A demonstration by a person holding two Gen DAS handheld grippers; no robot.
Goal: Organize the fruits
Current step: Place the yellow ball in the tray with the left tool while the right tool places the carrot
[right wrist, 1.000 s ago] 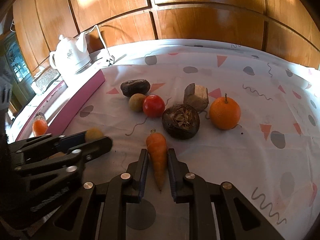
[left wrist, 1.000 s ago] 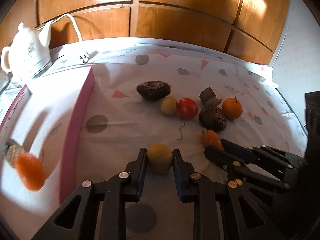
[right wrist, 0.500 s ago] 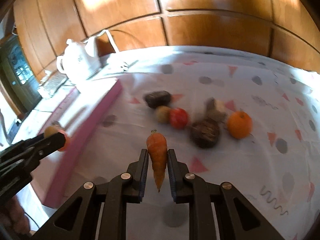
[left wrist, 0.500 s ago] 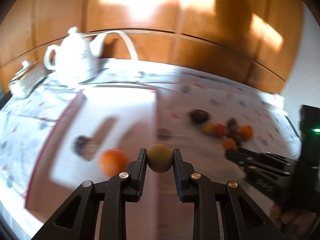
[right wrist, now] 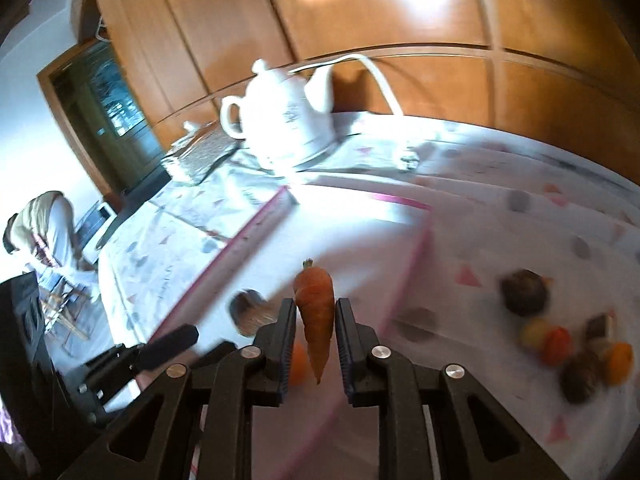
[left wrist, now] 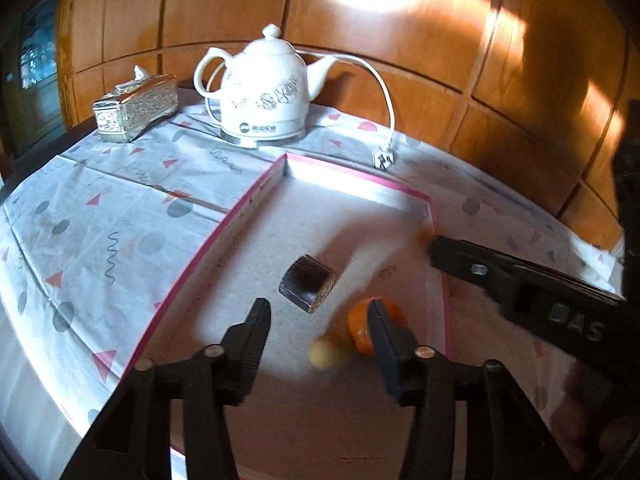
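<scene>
Left hand-held gripper [left wrist: 318, 314] gapes wide over the tray [left wrist: 224, 226], lemon [left wrist: 323, 354] lying below (blurred); right hand-held gripper [right wrist: 315, 312] pinches a carrot [right wrist: 315, 312].

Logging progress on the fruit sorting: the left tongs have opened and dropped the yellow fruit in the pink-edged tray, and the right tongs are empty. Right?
Not quite. The right tongs are not empty: they grip a carrot, as the right wrist view shows. The rest holds: the left tongs are open and the yellow fruit lies in the pink-edged tray.
</scene>
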